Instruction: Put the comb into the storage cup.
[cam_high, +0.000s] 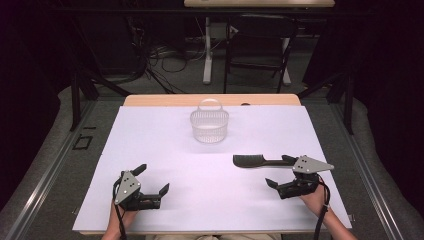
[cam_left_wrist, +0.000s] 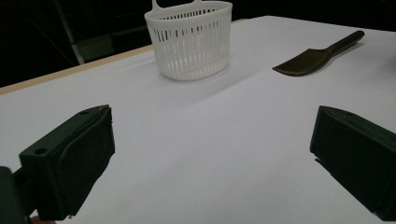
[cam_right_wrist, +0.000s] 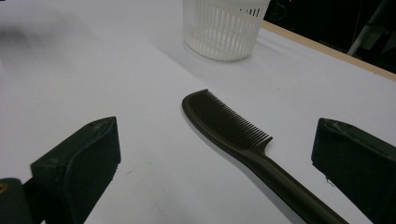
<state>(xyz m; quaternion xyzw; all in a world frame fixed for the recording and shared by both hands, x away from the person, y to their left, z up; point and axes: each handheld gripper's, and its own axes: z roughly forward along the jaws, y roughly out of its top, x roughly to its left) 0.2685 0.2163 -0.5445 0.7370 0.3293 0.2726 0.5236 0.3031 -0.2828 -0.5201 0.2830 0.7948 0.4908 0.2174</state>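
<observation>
**Comb lies flat between open jaws**

Comb (cam_high: 257, 161), dark and long-handled, lies flat on the white surface (cam_high: 165, 145), its toothed end pointing toward the middle and its handle running under the right hand-held gripper (cam_high: 280, 172). That gripper's jaws stand wide apart on either side of the handle, not touching it. The left hand-held gripper (cam_high: 152, 179) rests well apart, jaws also spread and empty. A white slatted basket (cam_high: 209, 125) stands upright farther back.
</observation>
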